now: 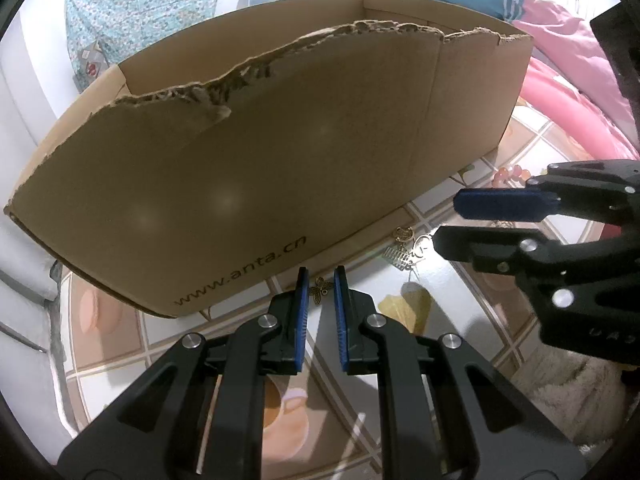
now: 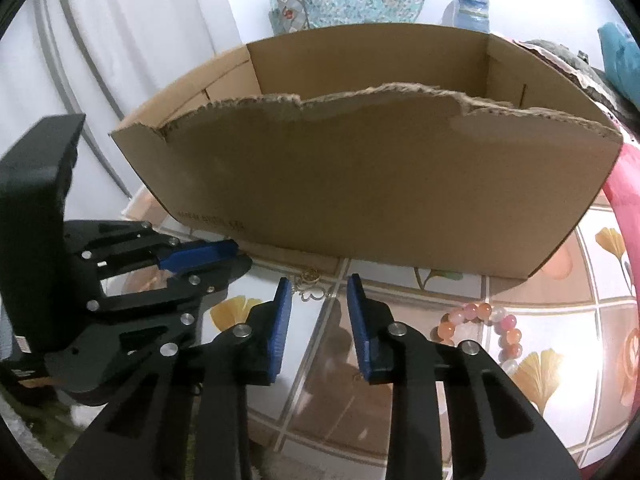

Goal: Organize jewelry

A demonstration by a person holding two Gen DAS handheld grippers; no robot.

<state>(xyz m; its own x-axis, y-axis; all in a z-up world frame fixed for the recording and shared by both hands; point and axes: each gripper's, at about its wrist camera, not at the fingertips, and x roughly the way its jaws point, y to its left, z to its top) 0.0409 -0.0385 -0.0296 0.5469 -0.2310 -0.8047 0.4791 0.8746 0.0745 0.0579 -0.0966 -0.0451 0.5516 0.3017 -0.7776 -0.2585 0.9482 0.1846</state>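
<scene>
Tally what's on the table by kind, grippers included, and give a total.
Cardboard box: 1
Bead bracelet: 1
Butterfly charm: 1
Cluster of small metal pieces: 1 (pieces too small to count)
Grippers: 2 (left gripper, right gripper)
Total: 6

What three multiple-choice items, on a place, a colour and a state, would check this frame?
1. Where does the pink and orange bead bracelet lie?
A. inside the box
B. on the patterned tabletop, in front of the brown cardboard box
C. in a gripper

2. What colour are the gripper finger pads?
A. blue
B. red
C. white

3. How is the box's near top edge?
A. taped
B. cleanly cut
C. torn and ragged

Key: 1 B, the beads rest on the tabletop beside the right gripper; 2 A, both grippers show blue pads; 3 C, the corrugated edge is jagged.
</scene>
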